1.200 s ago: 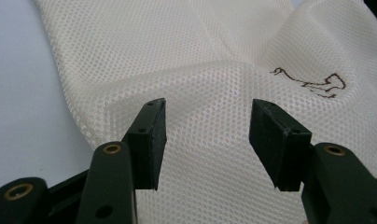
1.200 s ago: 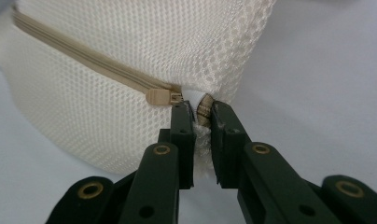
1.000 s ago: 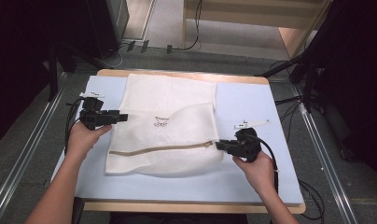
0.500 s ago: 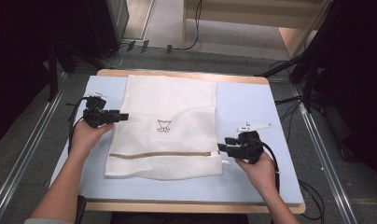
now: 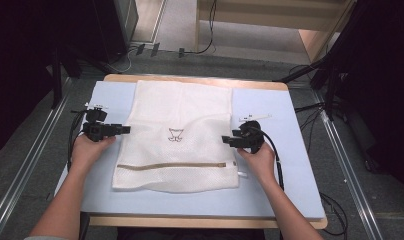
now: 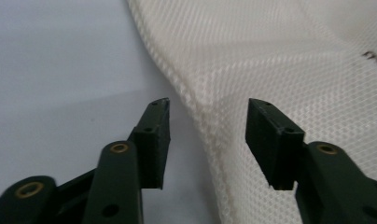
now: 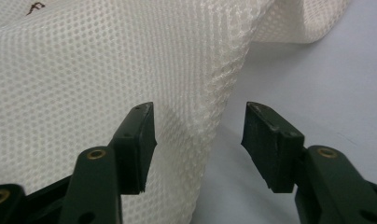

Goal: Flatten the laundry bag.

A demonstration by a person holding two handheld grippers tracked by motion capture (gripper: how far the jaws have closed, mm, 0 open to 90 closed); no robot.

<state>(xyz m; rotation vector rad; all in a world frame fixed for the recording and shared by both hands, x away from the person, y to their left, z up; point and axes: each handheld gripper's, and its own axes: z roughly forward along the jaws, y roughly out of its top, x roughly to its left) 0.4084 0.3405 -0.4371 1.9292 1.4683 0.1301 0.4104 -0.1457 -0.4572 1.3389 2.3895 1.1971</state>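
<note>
The mesh laundry bag point(image 5: 177, 135) lies flat at the centre of the high view, on a pale blue mat point(image 5: 290, 165) that covers the wooden table point(image 5: 190, 78).

Markings: a small dark emblem point(image 5: 175, 134) is printed at the middle of the bag. It is too small to read as letters. In the left gripper view a fragment of it appears at the right edge point(image 6: 372, 55); in the right gripper view a fragment appears at the upper left point(image 7: 35, 7).

Appearance: the bag is off-white, roughly rectangular, with a fine honeycomb weave. A tan zipper point(image 5: 170, 165) runs level across its lower part, and a white pull tab point(image 5: 241, 173) sits at the zipper's right end. The near edge is slightly rumpled.

Left gripper point(image 5: 126, 130): held at the left side of the bag, in the left centre of the high view, fingers pointing right. In the left gripper view point(image 6: 209, 137) the fingers stand moderately apart, having just been closing. The bag's seamed left edge runs up between them; neither finger presses on it.

Right gripper point(image 5: 226, 140): held at the right side of the bag, in the right centre of the high view, fingers pointing left. In the right gripper view point(image 7: 198, 144) the fingers stand wide, having just been opening. The bag's right edge lies between them, unpinched.
</note>
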